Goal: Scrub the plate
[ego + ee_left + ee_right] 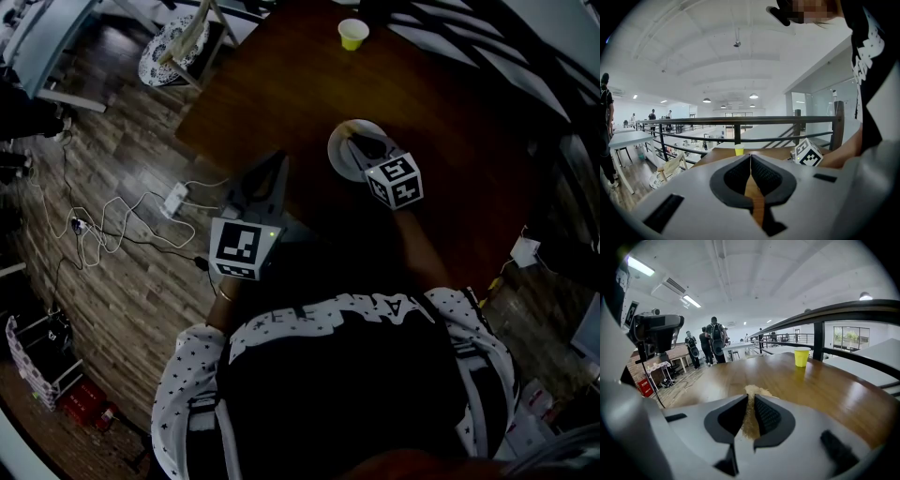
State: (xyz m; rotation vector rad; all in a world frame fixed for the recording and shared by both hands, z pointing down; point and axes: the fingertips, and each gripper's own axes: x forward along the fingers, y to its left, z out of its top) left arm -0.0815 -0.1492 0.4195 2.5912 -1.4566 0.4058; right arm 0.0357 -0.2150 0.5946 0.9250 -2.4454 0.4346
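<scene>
**Right gripper on the plate with a scrub pad, left one standing off**

Right gripper reaches out over the white plate, which sits on the dark wooden table just ahead of the person, well short of the yellow cup at the far side. Its jaws are pinched together on a tan, fibrous scrub pad. A tuft of the pad pokes out past the tips, so the pad and not the gripper would meet the dish. From the head view the tips look to be down at the plate's surface, though it is too dark there to tell whether they press on it.

Left gripper hangs near the table's near-left edge, well apart from the plate. Its jaws are closed tip to tip with nothing I can see between them, only the brown of the wood showing through the gap behind the pads.

I'd judge the scrubbing is under way or about to start. With nothing steadying the plate, it could skate across the smooth tabletop under a hard stroke.
</scene>
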